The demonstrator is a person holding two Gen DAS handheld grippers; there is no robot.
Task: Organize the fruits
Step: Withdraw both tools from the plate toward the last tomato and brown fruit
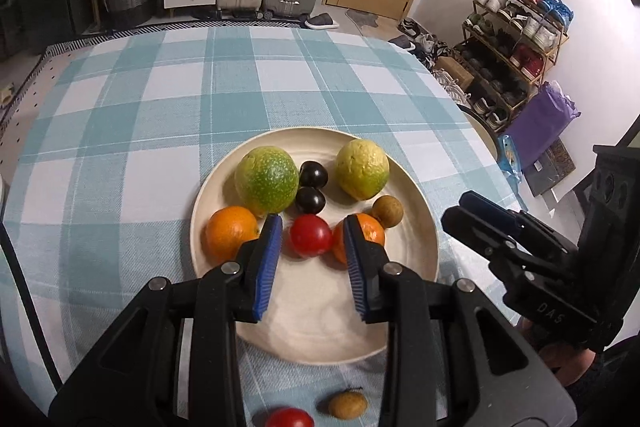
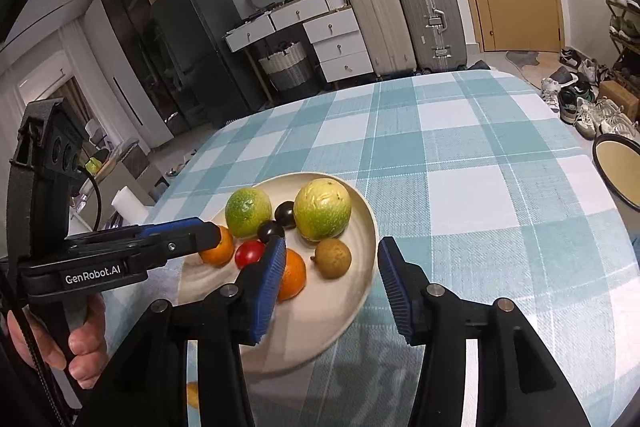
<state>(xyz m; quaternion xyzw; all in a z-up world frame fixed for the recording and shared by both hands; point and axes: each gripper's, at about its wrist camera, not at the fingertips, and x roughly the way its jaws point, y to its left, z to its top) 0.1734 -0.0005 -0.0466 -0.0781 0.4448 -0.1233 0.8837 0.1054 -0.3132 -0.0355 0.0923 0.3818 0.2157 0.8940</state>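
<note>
A cream plate [image 1: 412, 259] on the checked cloth holds two green-yellow citrus [image 1: 266, 181] [image 1: 362, 169], two dark plums [image 1: 313, 175], two oranges [image 1: 231, 233] [image 1: 370, 229], a red tomato [image 1: 311, 235] and a brown longan [image 1: 386, 211]. My left gripper [image 1: 312, 239] is open above the plate's near half, its blue pads either side of the tomato without touching. My right gripper [image 2: 332, 259] is open and empty over the plate's right rim [image 2: 366, 267]; it shows at the right in the left wrist view [image 1: 480, 215]. A second tomato [image 1: 289, 418] and longan [image 1: 347, 404] lie on the cloth below the plate.
A dark-rimmed round dish [image 2: 618, 171] sits near the table's right edge. Suitcases [image 2: 404, 23], drawers and a door stand behind the table; a shoe rack [image 1: 516, 31] stands to the right.
</note>
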